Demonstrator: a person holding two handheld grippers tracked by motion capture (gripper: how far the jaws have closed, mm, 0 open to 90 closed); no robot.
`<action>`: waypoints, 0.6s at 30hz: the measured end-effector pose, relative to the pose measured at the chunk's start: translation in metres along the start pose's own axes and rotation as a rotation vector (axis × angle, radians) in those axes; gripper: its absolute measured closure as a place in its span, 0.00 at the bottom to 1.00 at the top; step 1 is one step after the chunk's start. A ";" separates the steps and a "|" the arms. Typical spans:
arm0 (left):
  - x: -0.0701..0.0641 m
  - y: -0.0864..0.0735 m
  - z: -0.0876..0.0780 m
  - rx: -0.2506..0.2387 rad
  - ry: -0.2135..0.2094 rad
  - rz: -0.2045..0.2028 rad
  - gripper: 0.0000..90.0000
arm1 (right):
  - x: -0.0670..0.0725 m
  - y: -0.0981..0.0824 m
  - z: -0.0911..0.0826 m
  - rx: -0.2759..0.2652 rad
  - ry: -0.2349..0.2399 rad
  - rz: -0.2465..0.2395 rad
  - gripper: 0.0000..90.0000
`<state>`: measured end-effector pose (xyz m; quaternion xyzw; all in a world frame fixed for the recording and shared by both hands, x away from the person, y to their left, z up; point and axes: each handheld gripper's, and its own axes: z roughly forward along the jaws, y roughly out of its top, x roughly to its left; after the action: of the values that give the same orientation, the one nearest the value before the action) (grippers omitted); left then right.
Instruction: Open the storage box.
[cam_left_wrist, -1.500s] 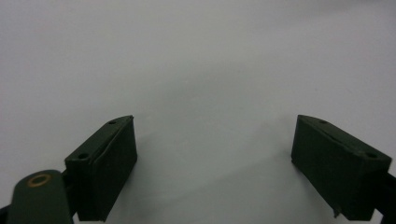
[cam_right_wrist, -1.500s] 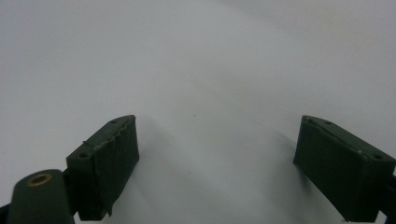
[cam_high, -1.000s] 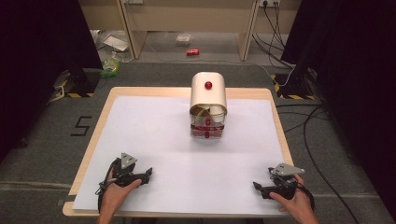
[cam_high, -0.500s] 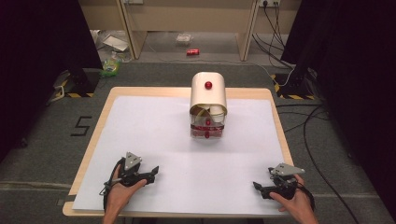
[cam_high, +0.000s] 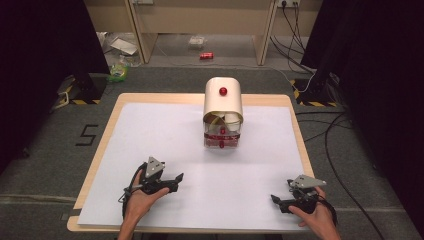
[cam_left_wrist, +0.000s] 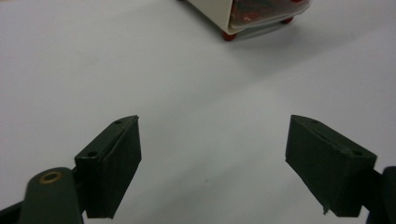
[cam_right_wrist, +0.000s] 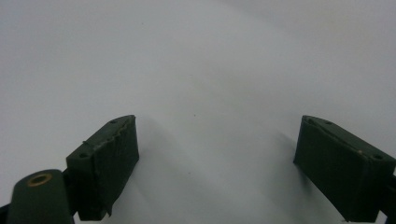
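The cream bread-bin-style container sits at twelve o'clock on the white table, red-and-white items inside, while the left gripper and right gripper rest near it, both spread wide, empty.

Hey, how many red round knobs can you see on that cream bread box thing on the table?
2. One red knob sits on the curved lid of the bread box; another is lower on its front. Others may be hidden.

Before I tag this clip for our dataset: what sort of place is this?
Likely a lab or recording setup, not a home: a table under a plain white sheet, dark curtains at both sides, cables across a grey carpet, and a hand-held left gripper and right gripper.
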<state>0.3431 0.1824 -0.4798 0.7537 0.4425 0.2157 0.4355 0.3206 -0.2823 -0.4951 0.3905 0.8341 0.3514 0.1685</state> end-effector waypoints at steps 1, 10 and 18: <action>-0.004 0.004 0.003 -0.006 -0.005 0.015 0.20 | 0.000 0.000 0.000 0.000 0.000 0.000 0.15; -0.017 0.016 0.010 -0.053 -0.052 0.071 0.25 | 0.000 0.000 0.000 0.003 0.002 0.002 0.15; -0.031 0.028 0.018 -0.091 -0.098 0.116 0.28 | 0.000 0.000 0.000 0.002 0.001 0.000 0.15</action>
<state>0.3535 0.1412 -0.4633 0.7671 0.3660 0.2231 0.4773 0.3208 -0.2824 -0.4951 0.3905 0.8345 0.3508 0.1678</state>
